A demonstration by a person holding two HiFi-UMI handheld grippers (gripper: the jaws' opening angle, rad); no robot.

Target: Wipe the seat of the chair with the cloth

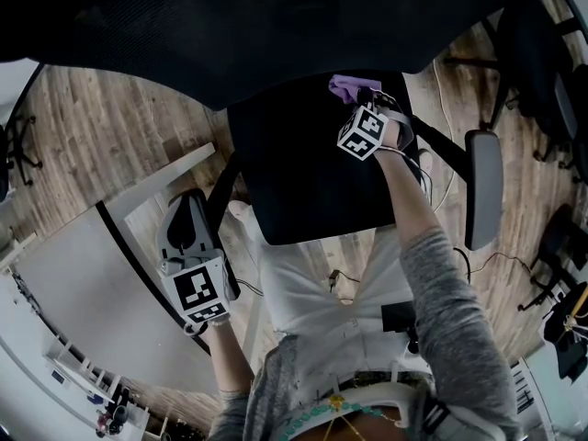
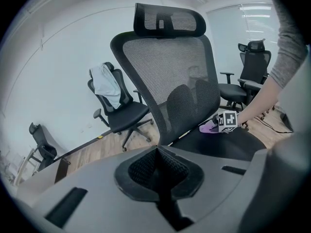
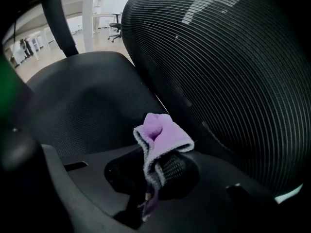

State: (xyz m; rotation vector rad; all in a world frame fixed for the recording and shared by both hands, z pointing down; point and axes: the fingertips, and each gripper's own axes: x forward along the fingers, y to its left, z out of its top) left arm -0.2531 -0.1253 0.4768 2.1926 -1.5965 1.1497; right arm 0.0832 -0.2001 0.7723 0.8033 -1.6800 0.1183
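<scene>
A black mesh office chair (image 2: 170, 81) is seen from above and from both grippers. A small purple cloth (image 3: 163, 140) is clamped between the closed jaws of the right gripper (image 3: 150, 178), with a folded bunch of it sticking out past the tips. In the head view the right gripper (image 1: 367, 108) is held over the rear of the seat (image 1: 303, 173), and the cloth (image 1: 347, 87) lies at the far edge, just beside the curved backrest (image 3: 228, 72). Whether the cloth presses on the fabric or hangs just above it cannot be told. Nearly all the bare seat (image 3: 82, 96) stretches from the cloth back toward the person's body, so a wiping stroke would probably be drawn that way, front to back along the seat's depth. The left gripper (image 1: 188, 246) is held well apart, off the seat's left side above the wooden floor (image 1: 119, 118), its jaws pressed together on nothing, so the right gripper is judged the working one
</scene>
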